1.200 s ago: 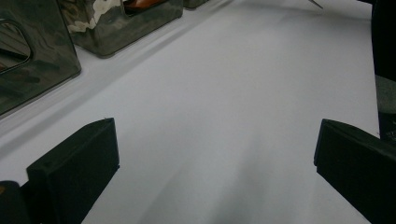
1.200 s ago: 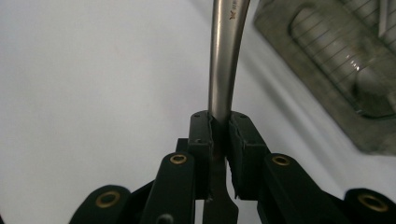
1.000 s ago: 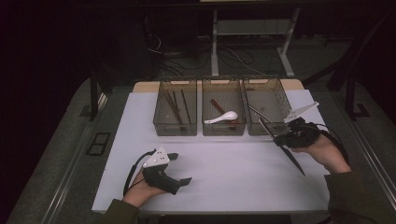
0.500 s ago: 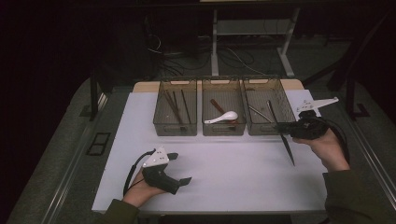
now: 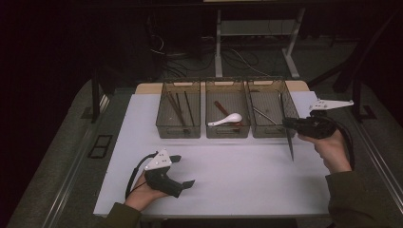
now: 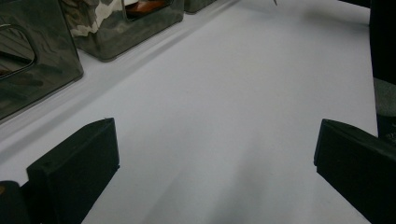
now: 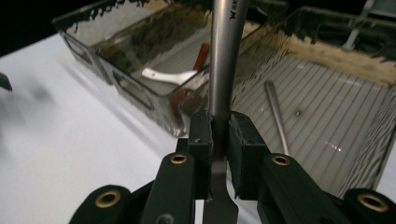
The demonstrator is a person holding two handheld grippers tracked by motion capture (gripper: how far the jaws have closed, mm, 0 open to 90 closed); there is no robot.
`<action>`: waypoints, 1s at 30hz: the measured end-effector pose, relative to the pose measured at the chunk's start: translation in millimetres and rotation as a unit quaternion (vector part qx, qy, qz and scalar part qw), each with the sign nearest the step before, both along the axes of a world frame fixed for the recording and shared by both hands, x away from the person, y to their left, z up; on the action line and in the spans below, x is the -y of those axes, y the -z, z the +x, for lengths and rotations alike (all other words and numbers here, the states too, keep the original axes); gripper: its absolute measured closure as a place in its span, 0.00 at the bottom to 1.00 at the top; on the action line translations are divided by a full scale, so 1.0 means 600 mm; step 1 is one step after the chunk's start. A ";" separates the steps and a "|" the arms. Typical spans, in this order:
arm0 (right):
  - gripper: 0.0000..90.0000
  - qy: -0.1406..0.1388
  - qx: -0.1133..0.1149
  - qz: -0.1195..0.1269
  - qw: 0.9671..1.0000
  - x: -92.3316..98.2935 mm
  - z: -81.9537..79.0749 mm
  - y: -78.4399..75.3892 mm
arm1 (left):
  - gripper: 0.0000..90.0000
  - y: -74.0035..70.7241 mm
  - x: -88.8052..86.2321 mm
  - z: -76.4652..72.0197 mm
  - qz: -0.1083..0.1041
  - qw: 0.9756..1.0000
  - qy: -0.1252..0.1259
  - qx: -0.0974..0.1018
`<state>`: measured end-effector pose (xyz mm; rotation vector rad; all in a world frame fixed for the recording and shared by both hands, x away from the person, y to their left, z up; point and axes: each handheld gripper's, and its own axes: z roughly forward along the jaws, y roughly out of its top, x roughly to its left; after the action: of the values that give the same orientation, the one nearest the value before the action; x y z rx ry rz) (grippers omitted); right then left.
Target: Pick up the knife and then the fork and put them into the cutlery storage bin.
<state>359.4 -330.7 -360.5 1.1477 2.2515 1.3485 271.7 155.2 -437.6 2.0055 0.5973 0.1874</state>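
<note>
A long, flat, silvery metal utensil (image 7: 227, 51) is pinched between the pads of the right gripper (image 5: 291, 124) and held above the far right part of the white surface (image 5: 237, 166), just beside the rightmost of three clear plastic bins (image 5: 272, 114). The left gripper (image 5: 185, 172) is rested near the surface's near left corner, its jaws spread wide with nothing between them.

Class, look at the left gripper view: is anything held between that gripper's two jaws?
No: the left gripper has its jaws wide apart with just bare white table between them.

Right hand-held gripper (image 5: 291, 124) swung its knife (image 5: 288, 133) — blade now down.
</note>
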 end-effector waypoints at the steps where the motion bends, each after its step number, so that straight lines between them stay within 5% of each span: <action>1: 0.88 0.003 0.003 0.000 1.000 0.002 0.002 -0.003 | 0.00 0.000 0.000 0.000 0.000 1.000 0.000 -0.001; 15: 0.88 0.026 0.034 0.014 0.999 0.013 0.026 -0.041 | 0.00 0.000 -0.001 0.000 -0.003 1.000 -0.002 -0.002; 30: 0.88 0.054 0.062 -0.005 0.997 0.007 0.070 -0.095 | 0.00 -0.001 -0.001 0.000 -0.002 1.000 -0.001 -0.001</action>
<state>401.3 -335.1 -303.3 1.1324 2.0760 1.3275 271.7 156.0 -437.1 2.0014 0.6000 0.1852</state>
